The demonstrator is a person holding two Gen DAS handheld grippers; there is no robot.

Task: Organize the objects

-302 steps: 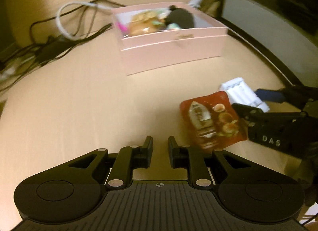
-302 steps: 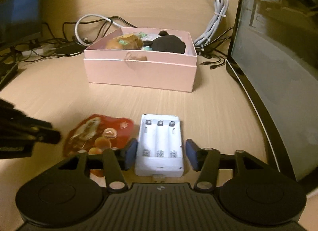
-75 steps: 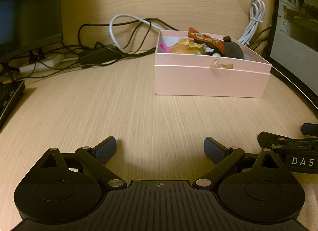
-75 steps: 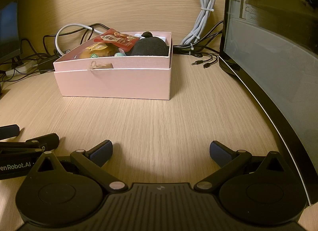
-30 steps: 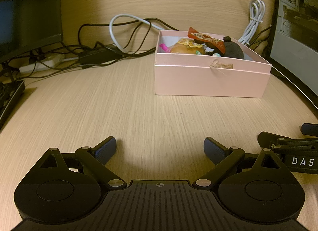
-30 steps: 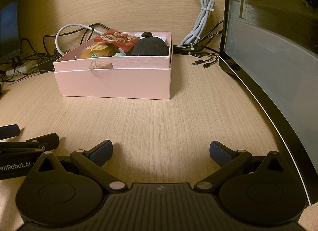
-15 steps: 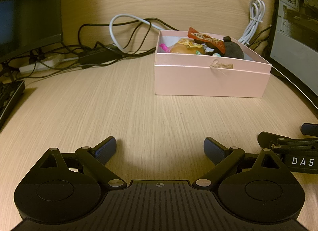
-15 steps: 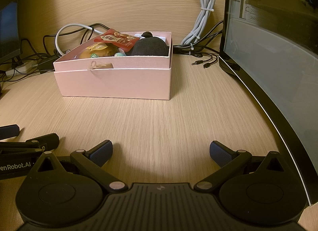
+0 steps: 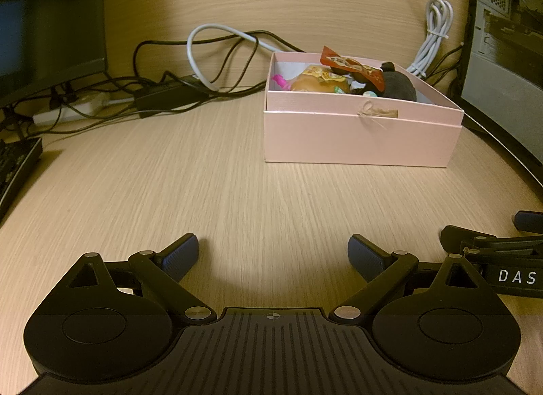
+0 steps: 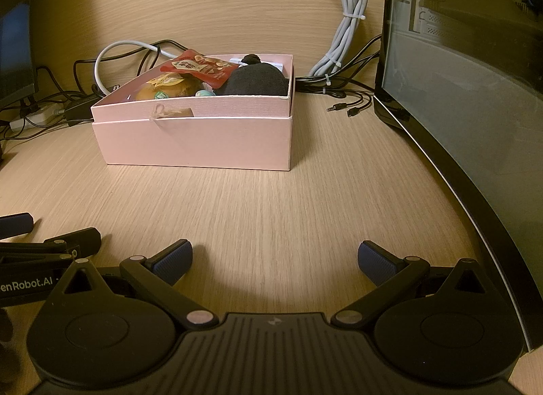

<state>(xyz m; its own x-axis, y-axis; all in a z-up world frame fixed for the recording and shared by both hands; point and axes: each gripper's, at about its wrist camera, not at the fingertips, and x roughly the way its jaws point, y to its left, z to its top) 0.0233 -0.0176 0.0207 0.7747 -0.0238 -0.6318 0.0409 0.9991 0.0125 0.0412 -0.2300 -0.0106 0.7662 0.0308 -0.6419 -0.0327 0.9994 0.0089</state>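
Left gripper (image 9: 273, 252) and right gripper (image 10: 275, 257) rest low over the wooden desk (image 9: 203, 191), side by side, each with its jaws spread wide and nothing between the fingers. Ahead of both stands the pink box (image 10: 193, 143), to the right of the left gripper's axis and to the left of the right gripper's axis, well apart from either. Inside the box lie a red snack packet (image 10: 200, 69) propped on top, a wrapped bun (image 10: 168, 89) beneath it, and a black rounded object (image 10: 256, 82) on the right-hand side; a white item (image 10: 275, 65) shows at the far edge behind the black one. A small tag on a string (image 9: 378, 112) hangs at the box's near rim. Beyond the box, cables (image 9: 203, 55) trail along the back wall. A curved monitor (image 10: 458, 106) stands to the right of the right gripper.
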